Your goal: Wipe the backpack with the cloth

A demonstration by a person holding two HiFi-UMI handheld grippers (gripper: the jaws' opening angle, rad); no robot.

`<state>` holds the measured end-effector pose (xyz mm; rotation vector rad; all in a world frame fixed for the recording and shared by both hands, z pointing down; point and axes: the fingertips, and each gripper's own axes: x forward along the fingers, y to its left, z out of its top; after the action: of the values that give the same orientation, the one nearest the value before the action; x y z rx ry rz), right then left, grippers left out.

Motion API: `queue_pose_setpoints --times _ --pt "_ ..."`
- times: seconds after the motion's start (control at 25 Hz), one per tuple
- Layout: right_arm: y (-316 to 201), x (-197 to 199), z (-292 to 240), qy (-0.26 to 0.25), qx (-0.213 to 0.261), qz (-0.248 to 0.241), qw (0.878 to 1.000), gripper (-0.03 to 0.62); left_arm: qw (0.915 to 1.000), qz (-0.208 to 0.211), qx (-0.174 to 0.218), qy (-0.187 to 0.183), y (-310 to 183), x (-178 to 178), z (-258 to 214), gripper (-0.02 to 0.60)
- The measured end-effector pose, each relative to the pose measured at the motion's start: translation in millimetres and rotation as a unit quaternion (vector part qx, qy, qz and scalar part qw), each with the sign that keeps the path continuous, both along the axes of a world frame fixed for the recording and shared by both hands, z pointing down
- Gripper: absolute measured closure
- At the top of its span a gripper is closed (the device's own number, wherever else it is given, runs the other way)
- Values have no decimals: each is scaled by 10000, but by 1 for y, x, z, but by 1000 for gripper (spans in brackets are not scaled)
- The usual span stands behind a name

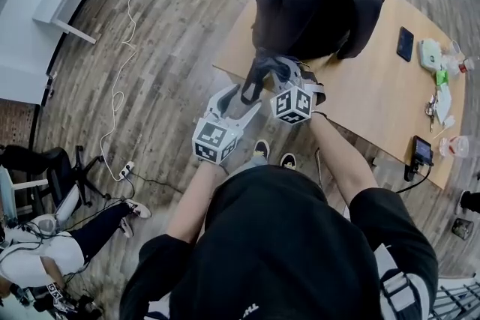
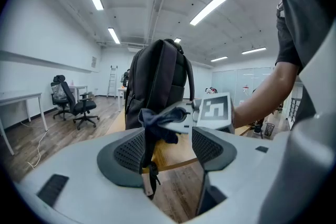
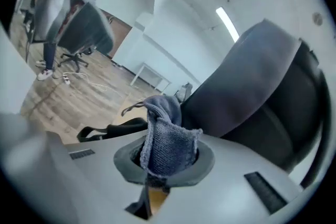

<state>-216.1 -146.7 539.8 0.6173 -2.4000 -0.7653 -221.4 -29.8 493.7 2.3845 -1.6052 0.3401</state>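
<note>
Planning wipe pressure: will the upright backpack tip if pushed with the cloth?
It may tip: the backpack stands upright on the table. Its fabric sides look soft, so they probably give under the cloth in the right hand-held gripper.

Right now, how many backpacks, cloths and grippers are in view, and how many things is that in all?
backpack: 1
cloth: 1
grippers: 2, the left gripper and the right gripper
Total: 4

The right tool (image 3: 167, 157) is clamped on a grey-blue cloth (image 3: 165, 141), close beside the dark backpack (image 3: 257, 86).
</note>
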Motion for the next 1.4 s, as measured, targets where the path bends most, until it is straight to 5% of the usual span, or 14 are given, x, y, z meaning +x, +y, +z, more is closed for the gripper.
queue_pose_setpoints --times 0.24,0.56,0.72,0.96,1.12,1.4 --pt "-10 17 -147 -596 1842 51 9811 554 9997 -92 167 119 -9 -3 -7 288" --pt "-29 48 -300 -478 3755 -18 9256 554 9990 160 389 159 -25 17 -15 288" --pt "-51 47 -321 -214 3449 -1 9384 554 9983 231 492 188 -32 25 -22 288" --pt "-41 47 -336 -250 3750 77 9267 554 9982 181 508 259 -32 21 -22 288" --pt "-38 38 -303 14 3469 -245 9376 554 9982 150 496 298 -32 15 -19 288" --pt "-24 29 -259 -392 2764 -390 9595 554 9988 80 376 315 -32 9 -7 288"
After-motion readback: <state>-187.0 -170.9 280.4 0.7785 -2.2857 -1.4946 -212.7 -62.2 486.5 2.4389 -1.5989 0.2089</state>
